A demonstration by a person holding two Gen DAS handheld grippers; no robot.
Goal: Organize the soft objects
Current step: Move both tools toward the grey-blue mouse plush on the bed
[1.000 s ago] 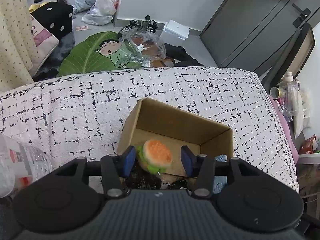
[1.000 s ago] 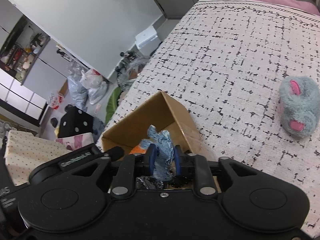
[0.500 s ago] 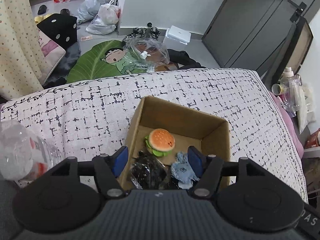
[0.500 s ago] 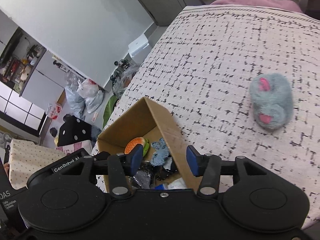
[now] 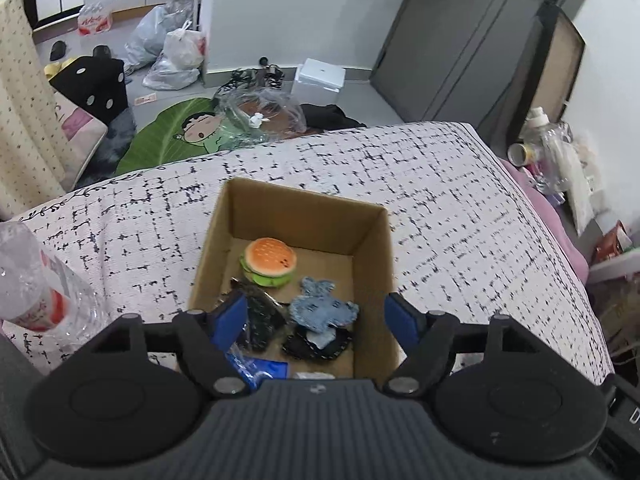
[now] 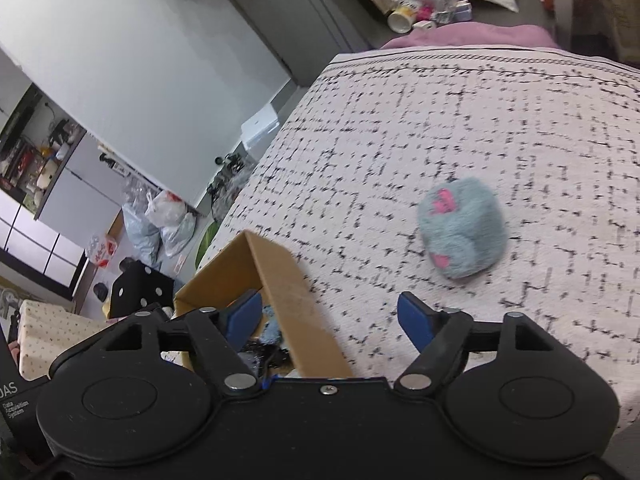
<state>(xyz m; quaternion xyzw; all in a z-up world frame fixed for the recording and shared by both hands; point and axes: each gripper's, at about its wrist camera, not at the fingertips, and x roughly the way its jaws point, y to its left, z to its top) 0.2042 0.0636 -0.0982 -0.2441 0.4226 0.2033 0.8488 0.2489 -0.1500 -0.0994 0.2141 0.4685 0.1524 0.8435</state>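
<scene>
Cluttered floor lies beyond the bed (image 5: 460, 216), whose checked cover carries my cardboard box (image 5: 372, 276). Inside it sit a burger plush (image 5: 269, 261) and a denim toy (image 5: 322, 309). My left gripper (image 5: 316, 318) hovers over the box, spread and empty; my right gripper (image 6: 330, 316) is spread too, straddling the box wall. One grey plush (image 6: 462, 232) lies apart on the cover. Swinging right toward it, I could clip the box wall and tip it, or squeeze only loose fur and drop it.

Open-topped cardboard box (image 5: 372, 256) walls flanking the toys, bare bedspread (image 6: 460, 128) around grey plush (image 6: 462, 232), plastic bottle (image 5: 28, 280) left of box.
</scene>
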